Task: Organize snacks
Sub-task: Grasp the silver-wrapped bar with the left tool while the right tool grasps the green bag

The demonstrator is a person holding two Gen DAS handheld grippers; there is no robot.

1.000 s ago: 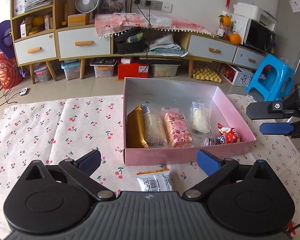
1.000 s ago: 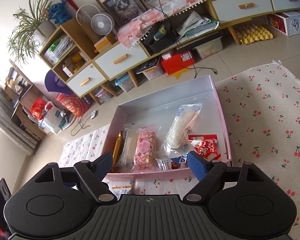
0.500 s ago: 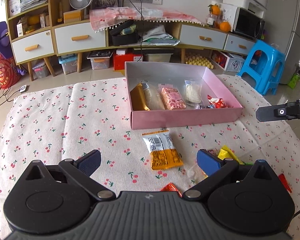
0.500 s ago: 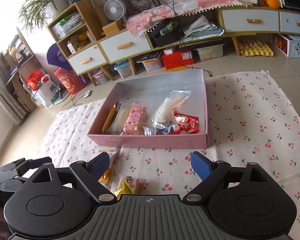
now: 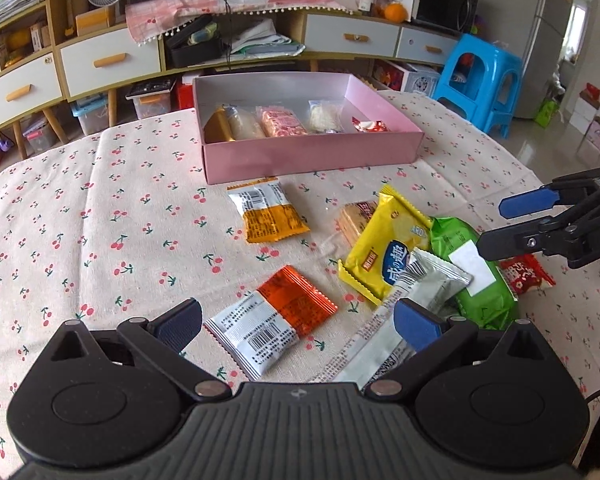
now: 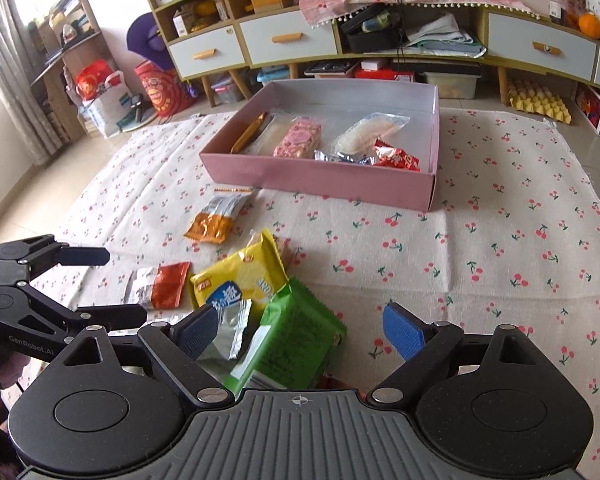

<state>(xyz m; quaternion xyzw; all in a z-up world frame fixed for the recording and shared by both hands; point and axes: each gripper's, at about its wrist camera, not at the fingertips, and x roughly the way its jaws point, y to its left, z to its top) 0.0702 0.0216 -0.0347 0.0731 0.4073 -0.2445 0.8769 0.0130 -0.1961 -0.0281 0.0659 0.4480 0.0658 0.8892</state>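
A pink box at the back of the table holds several wrapped snacks. Loose packets lie in front of it: an orange-and-white one, a red-and-white one, a yellow one, a silver one and a green one. My left gripper is open above the red-and-white packet. My right gripper is open over the green packet, its pads apart from it.
A cherry-print cloth covers the table. A small red packet and a biscuit packet lie by the pile. A blue stool and low cabinets stand behind the table. A hand holds the left gripper.
Both grippers have drawn back from the pink box toward the near side of the table, bringing the loose packets into view. The right gripper has rolled level and widened slightly.
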